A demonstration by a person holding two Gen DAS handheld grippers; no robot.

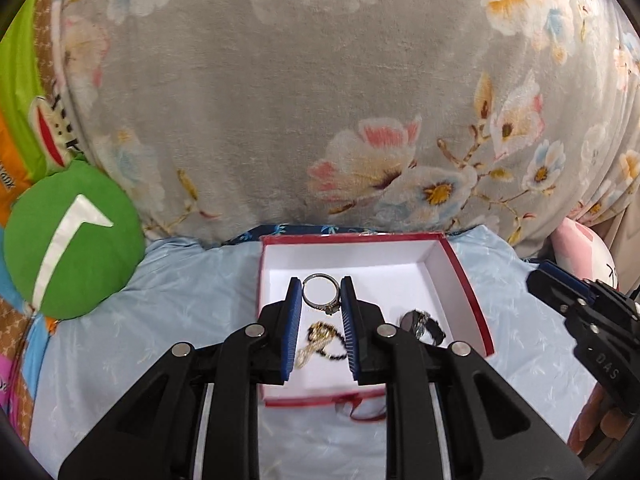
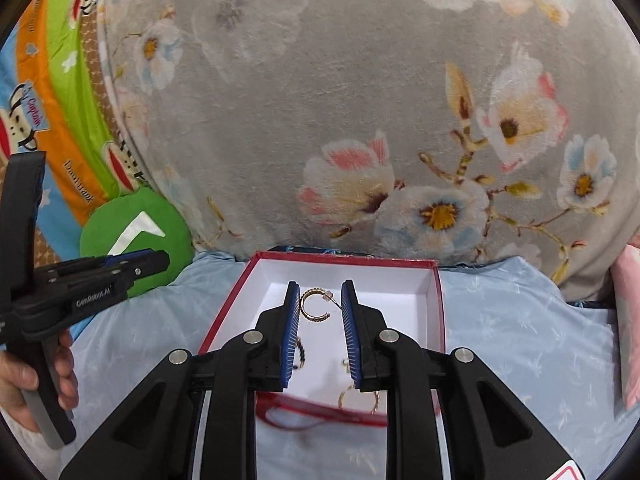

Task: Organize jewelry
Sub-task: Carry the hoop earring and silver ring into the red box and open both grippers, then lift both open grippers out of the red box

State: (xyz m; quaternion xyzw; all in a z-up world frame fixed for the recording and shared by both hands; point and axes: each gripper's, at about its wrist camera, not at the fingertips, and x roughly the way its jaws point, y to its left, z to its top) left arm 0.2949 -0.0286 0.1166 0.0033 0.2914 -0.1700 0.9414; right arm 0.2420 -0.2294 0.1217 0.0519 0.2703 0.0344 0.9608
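Red-walled and white inside, the shallow cardboard box [image 1: 466,280] sits open on the pale blue bedsheet [image 1: 168,320], close to the sheet's far edge where a grey floral plush blanket [image 1: 280,100] rises behind it. In the left wrist view, the left gripper [image 1: 320,292] hangs above the box with its blue-padded jaws drawn narrow, pinching a silver ring with a small stone setting [image 1: 320,294] between them. On the box floor below lies a gold and black beaded chain [image 1: 320,340] near the near wall, and a dark wristwatch [image 1: 422,324] rests toward the box's right wall. A round green cushion with a white mark [image 1: 72,240] lies at the sheet's left edge. The right gripper [image 1: 560,292] enters from the right edge, above the sheet.

In the right wrist view, the right gripper [image 2: 320,300] hovers over the same box [image 2: 438,300], jaws narrow, holding a gold C-shaped hoop earring [image 2: 312,306] by its post against the right pad. A second gold hoop [image 2: 358,400] lies by the box's near wall, partly hidden behind the jaw. The left gripper [image 2: 156,260] shows at the left edge, carried by a hand [image 2: 24,384].
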